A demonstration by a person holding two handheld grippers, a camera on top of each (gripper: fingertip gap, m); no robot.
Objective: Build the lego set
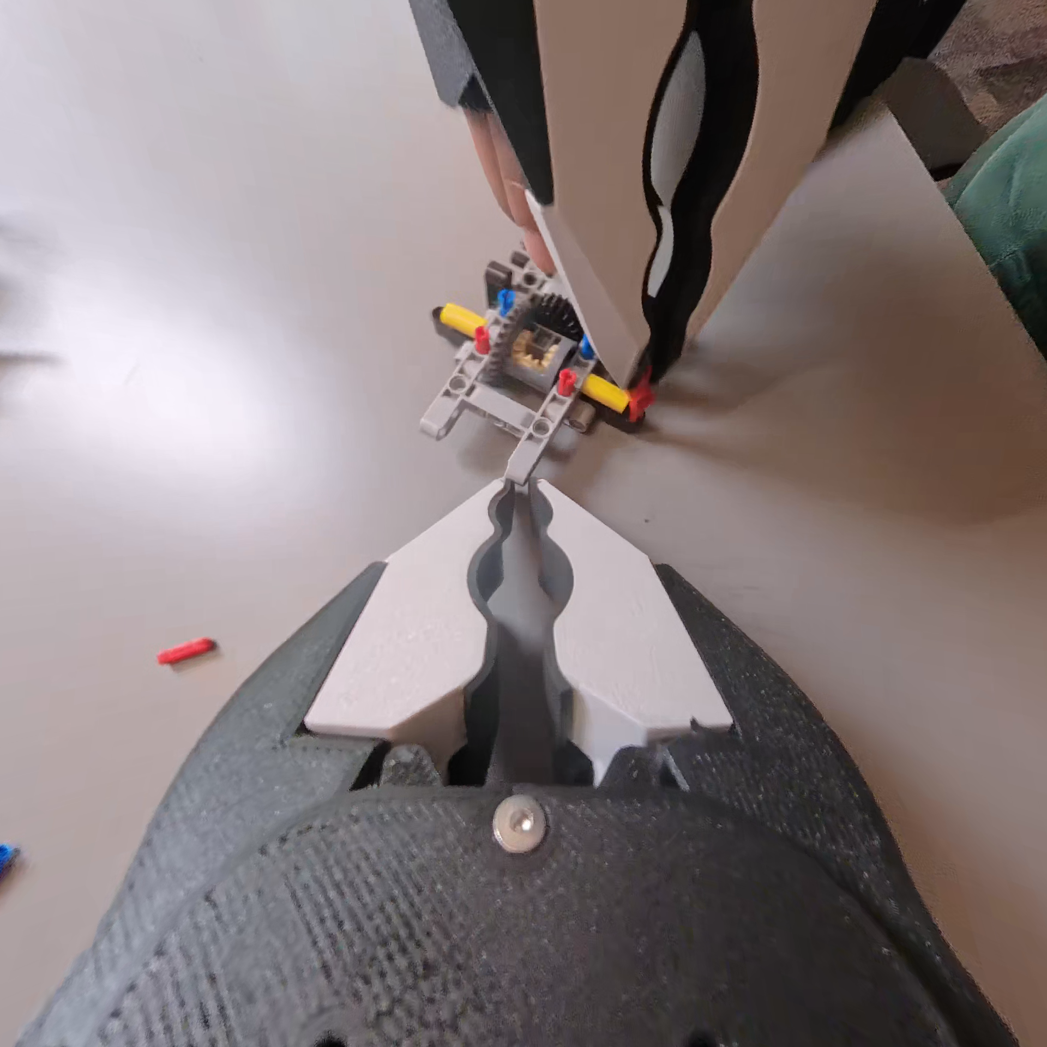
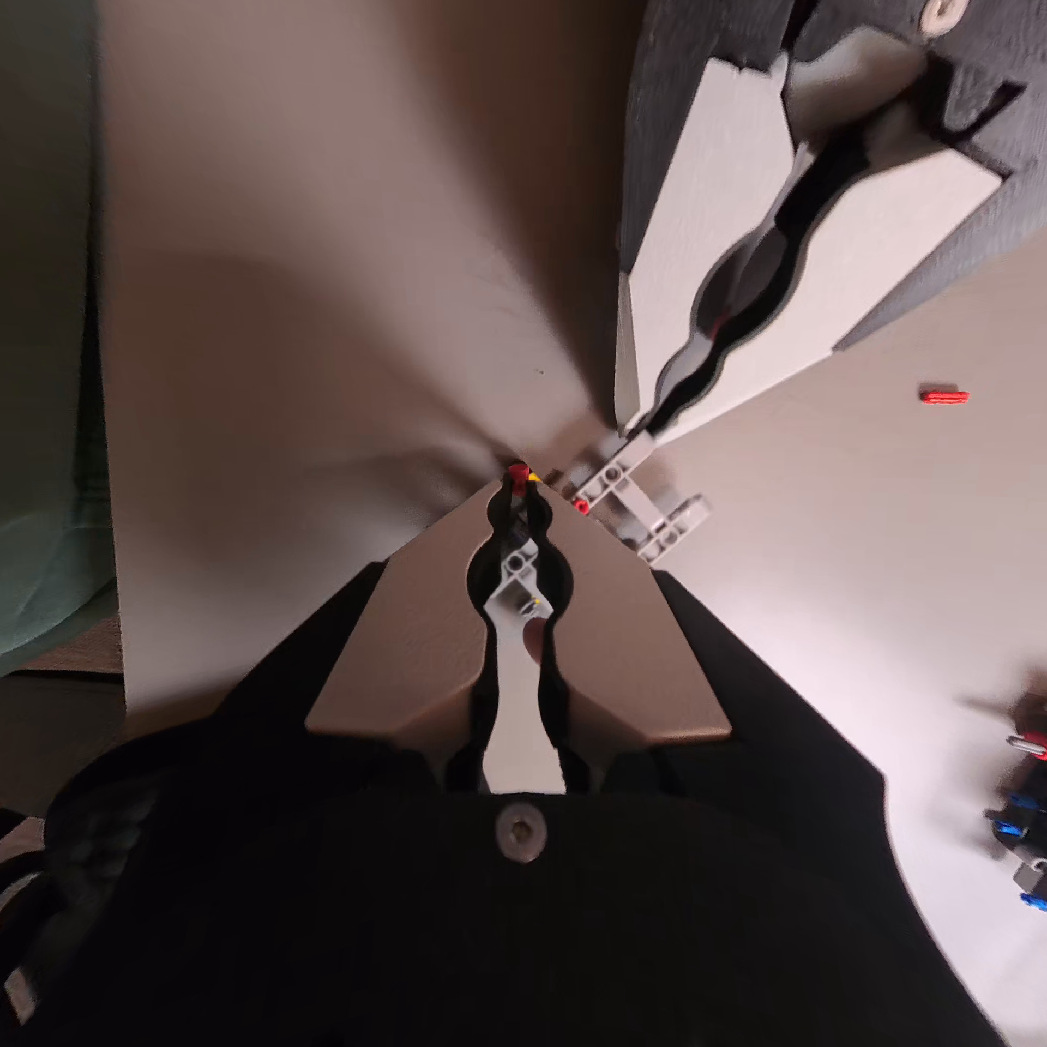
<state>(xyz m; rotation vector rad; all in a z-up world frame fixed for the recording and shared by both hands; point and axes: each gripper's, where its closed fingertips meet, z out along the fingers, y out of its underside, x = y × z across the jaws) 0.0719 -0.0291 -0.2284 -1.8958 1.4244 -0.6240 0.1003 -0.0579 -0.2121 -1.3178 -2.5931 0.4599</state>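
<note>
A grey lego frame (image 1: 498, 385) stands on the pale table, with a black gear, a tan gear, yellow axles, and red and blue pins. My left gripper (image 1: 518, 481) is shut on the tip of the frame's near grey beam (image 1: 530, 447). My right gripper (image 1: 646, 368) comes down from above and is shut on a small red bush (image 1: 640, 396) at the end of the right yellow axle (image 1: 606, 391). In the right wrist view my right gripper (image 2: 518, 481) pinches the red bush (image 2: 517, 471), and the left gripper (image 2: 637, 430) holds the grey beam (image 2: 617, 473).
A loose red pin (image 1: 186, 650) lies on the table at the left, also in the right wrist view (image 2: 943, 395). Several loose grey, blue and red parts (image 2: 1025, 821) lie at the right edge. A green cloth (image 1: 1014, 187) lies past the table's edge. A hand (image 1: 510, 192) shows behind the right gripper. My hands' fingertips stand some 5 centimeters from each other. The loose red pin (image 1: 186, 650) is about 12 centimeters from my left fingertips. It turns up in the right wrist view (image 2: 945, 398) as well.
</note>
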